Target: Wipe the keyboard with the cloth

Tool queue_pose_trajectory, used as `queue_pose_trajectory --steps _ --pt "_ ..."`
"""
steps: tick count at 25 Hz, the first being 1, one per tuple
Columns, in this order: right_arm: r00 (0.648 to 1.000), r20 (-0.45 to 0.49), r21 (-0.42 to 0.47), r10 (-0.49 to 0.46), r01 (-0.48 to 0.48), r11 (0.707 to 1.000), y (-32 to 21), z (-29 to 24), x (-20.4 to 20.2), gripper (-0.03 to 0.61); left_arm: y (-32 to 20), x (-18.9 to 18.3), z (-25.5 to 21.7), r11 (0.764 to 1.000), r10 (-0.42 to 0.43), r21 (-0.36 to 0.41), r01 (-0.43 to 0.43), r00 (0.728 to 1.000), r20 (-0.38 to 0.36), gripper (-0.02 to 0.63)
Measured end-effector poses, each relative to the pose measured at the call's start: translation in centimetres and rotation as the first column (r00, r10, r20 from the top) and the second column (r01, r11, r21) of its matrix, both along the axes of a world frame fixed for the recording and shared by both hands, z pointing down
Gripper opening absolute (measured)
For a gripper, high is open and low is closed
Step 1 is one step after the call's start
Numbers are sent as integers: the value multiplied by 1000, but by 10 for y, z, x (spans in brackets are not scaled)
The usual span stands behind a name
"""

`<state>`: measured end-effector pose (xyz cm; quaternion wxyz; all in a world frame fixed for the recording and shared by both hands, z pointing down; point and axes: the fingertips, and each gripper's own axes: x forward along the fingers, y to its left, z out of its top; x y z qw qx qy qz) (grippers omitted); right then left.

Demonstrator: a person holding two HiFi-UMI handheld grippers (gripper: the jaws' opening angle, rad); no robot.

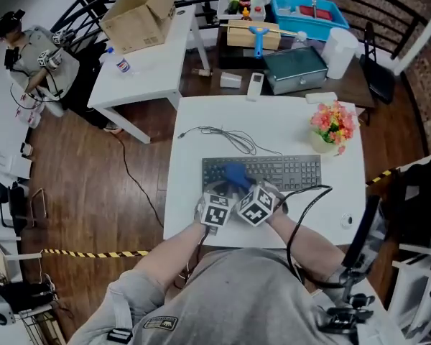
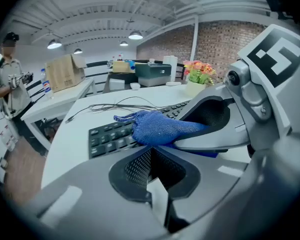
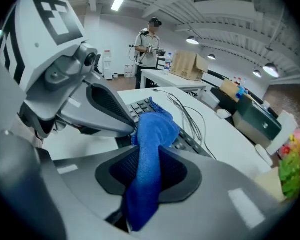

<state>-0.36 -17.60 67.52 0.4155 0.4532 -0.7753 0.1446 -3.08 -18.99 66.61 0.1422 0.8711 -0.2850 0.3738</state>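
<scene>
White desk (image 1: 287, 124) with keyboard (image 1: 291, 172): right gripper (image 1: 246, 190) clamps the blue cloth (image 1: 235, 173), left gripper (image 1: 215, 195) closed on nothing alongside; such crowding may knock the cloth loose.

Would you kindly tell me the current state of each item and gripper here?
right gripper: shut on the cloth.
left gripper: shut, empty.
cloth: bunched, lying on the keyboard's left part.
keyboard: flat on the white table.
cardboard box: flaps open.
flower pot: upright.
</scene>
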Motion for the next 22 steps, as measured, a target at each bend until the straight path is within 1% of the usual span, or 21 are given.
queue_pose_trajectory --steps 3,7,13,15,17,22 --pt "997 -15 -5 80 -80 997 19 0 49 110 18 48 -1 997 83 3 -83 996 -10 -6" --pt "982 -39 -10 185 -185 983 46 0 114 110 41 107 -6 984 175 15 -175 984 -28 -6" --pt "946 -63 -19 319 -321 947 85 1 199 110 73 175 -11 967 254 6 -254 966 -53 -6" --pt "938 -69 -20 341 -343 939 96 1 220 112 81 191 -10 963 271 10 -271 961 -53 -6" --pt "936 -72 -22 344 -346 938 104 1 235 110 85 203 -10 960 281 18 -281 959 -44 -6" --pt "947 -68 -10 313 -314 949 97 -3 252 112 84 219 -12 963 267 32 -266 963 -30 -6"
